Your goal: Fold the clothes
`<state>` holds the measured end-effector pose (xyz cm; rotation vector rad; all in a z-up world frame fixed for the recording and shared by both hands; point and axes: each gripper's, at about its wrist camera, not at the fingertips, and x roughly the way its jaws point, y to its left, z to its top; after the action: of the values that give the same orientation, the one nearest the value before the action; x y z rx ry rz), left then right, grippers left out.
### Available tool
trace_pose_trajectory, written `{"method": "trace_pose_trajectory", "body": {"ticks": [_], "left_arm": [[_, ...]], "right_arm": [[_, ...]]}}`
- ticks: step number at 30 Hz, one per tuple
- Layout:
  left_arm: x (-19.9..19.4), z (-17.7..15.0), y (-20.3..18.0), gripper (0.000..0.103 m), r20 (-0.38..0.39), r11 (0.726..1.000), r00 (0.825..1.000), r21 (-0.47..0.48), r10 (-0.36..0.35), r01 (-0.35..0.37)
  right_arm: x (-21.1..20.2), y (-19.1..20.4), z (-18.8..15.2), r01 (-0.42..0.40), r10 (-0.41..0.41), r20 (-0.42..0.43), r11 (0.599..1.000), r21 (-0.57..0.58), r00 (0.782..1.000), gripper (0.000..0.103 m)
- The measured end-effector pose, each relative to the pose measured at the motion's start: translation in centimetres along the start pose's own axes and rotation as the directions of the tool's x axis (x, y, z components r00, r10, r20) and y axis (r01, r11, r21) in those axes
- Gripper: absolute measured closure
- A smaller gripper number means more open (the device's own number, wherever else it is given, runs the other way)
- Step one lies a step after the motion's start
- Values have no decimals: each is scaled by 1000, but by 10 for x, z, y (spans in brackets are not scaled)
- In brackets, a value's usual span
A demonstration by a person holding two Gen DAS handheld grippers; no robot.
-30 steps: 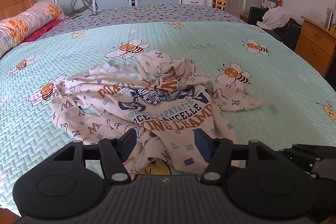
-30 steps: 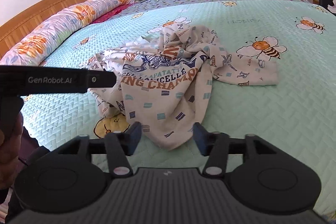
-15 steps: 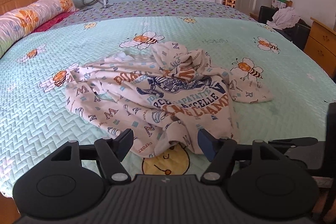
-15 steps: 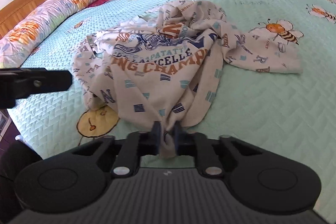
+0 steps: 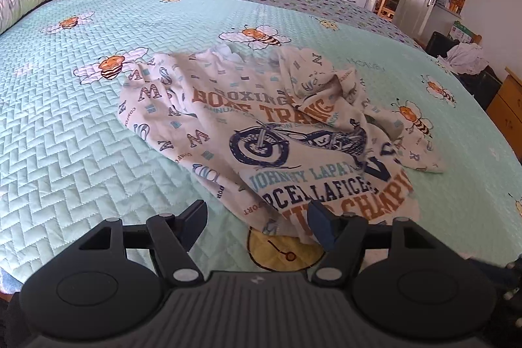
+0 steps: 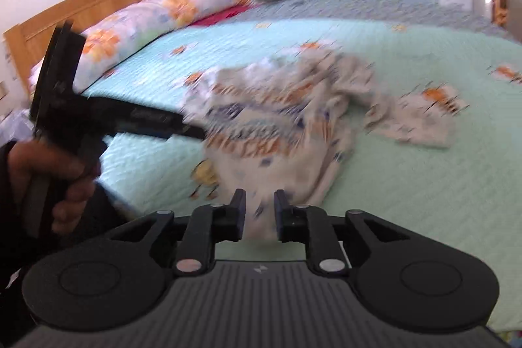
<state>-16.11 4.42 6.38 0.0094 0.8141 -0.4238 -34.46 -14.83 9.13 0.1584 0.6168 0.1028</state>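
Where the left wrist view is sharp, the left gripper [image 5: 257, 225] stands released, its jaws wide apart over the near hem of the printed shirt [image 5: 277, 132], which lies crumpled on the bee-patterned bedspread [image 5: 81, 152]. Only the blurred right wrist view shows a hand [image 6: 55, 178] gripping the left tool's handle, and the right gripper [image 6: 259, 212], jaws opening, with a bunch of shirt fabric between them.
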Motion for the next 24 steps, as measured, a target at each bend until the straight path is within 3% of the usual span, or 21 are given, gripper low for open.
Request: {"method": "trace_pose_trajectory", "body": {"ticks": [2, 4, 5, 8, 11, 15, 20, 21, 22, 24], "left_arm": [[8, -1, 9, 32, -23, 999, 999, -18, 39, -39], [13, -5, 20, 32, -50, 996, 996, -43, 74, -76], [15, -6, 24, 32, -61, 994, 994, -53, 90, -93], [21, -7, 40, 32, -84, 990, 992, -99, 96, -104], [31, -4, 55, 32, -111, 981, 990, -166, 85, -103], [49, 11, 66, 24, -108, 964, 994, -264, 0, -28], [78, 34, 69, 27, -59, 942, 997, -336, -41, 19], [81, 34, 76, 41, -40, 921, 996, -385, -84, 62], [84, 33, 84, 64, -19, 891, 991, -440, -133, 111], [90, 28, 104, 90, 20, 811, 973, -549, -228, 202]], "right_arm": [[-6, -2, 7, 27, -26, 60, 1000, -3, 998, 70], [-3, -2, 14, 22, -21, 83, 1000, -14, 996, 41], [3, -1, 16, 27, -25, 90, 999, -28, 996, 38], [29, -7, 24, 66, -62, 89, 997, -42, 994, 38], [58, -29, 34, 116, -118, 47, 992, 45, 992, 38], [78, -54, 41, 152, -154, 4, 977, 147, 988, 38], [90, -65, 36, 162, -164, -7, 966, 202, 986, 38], [93, -67, 36, 161, -163, -8, 963, 217, 987, 38], [95, -69, 36, 163, -164, -12, 960, 226, 986, 38], [100, -73, 36, 172, -171, -25, 956, 239, 985, 38]]}}
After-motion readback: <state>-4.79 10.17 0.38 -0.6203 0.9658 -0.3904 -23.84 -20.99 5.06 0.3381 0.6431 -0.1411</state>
